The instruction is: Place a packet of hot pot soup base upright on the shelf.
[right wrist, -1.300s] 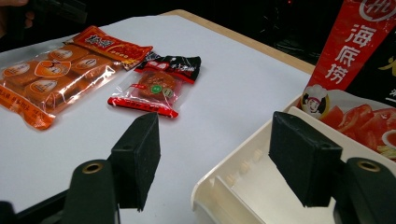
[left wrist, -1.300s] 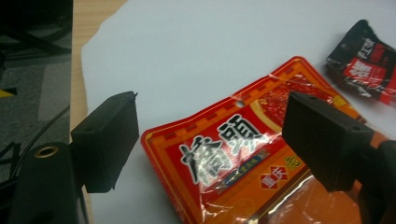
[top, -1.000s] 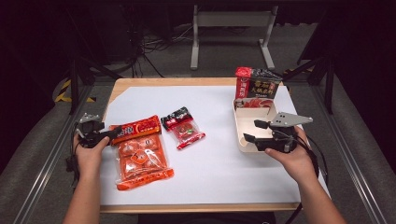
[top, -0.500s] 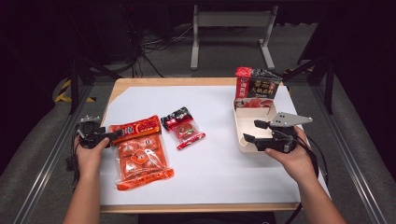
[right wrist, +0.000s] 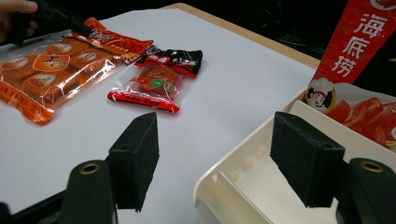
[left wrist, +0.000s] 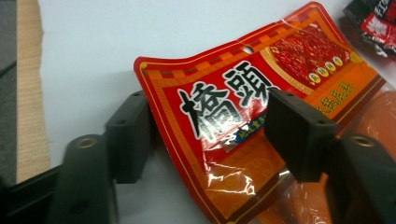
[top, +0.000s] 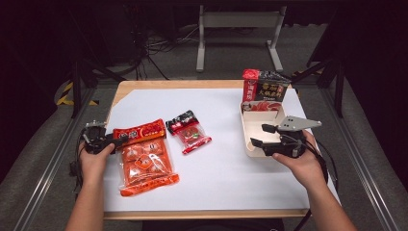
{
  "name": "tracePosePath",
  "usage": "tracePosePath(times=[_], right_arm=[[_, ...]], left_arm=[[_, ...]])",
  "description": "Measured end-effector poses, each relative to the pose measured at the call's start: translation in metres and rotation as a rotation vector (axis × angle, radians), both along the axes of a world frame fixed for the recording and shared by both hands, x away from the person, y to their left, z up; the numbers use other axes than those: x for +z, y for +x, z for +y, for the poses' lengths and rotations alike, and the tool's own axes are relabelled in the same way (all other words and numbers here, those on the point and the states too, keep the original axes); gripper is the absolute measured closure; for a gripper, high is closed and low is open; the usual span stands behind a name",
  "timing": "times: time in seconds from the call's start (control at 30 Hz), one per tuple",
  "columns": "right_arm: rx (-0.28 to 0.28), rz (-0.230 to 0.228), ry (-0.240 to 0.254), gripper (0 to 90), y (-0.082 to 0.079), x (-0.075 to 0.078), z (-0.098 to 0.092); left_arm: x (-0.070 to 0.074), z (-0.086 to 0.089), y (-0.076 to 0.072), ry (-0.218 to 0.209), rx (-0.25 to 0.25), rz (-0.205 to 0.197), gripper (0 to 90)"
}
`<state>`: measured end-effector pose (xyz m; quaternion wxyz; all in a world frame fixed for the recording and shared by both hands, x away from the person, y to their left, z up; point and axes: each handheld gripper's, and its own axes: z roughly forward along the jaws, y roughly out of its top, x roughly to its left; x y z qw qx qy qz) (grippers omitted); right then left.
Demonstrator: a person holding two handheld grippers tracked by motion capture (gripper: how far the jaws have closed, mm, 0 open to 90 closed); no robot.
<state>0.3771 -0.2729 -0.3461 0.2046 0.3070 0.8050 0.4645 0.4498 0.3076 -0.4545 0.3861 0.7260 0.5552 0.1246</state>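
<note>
Left gripper: I see its jaws parted, straddling the orange snack pack's red header.
Right gripper: jaws spread across the white tray's near wall.
Small red packet: between pack and tray.

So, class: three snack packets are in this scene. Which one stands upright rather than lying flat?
The red-and-black packet propped in the white tray. The large orange packet and small red packet lie flat.

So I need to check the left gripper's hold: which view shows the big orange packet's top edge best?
The left gripper view: the orange packet's printed top flap sits between open jaws. The high view shows the whole packet, small; the right gripper view shows it far off.
</note>
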Motion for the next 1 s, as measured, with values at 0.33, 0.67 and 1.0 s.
tracePosePath(times=[0.33, 0.67, 1.0], right_arm=[[0.0, 0.003, 0.004, 33.0, 0.0003, -0.0006, 0.0006], [0.001, 0.006, 0.005, 33.0, 0.0005, -0.0011, 0.0006], [0.01, 0.007, -0.001, 33.0, 0.0002, -0.0022, 0.0032]], left_arm=[[-0.002, 0.0002, -0.0001, -0.079, -0.013, -0.006, 46.0], [-0.0062, 0.0017, 0.0035, -0.119, 0.03, 0.012, 79.5], [-0.0046, 0.0029, 0.0024, -0.134, 0.019, 0.001, 89.8]])
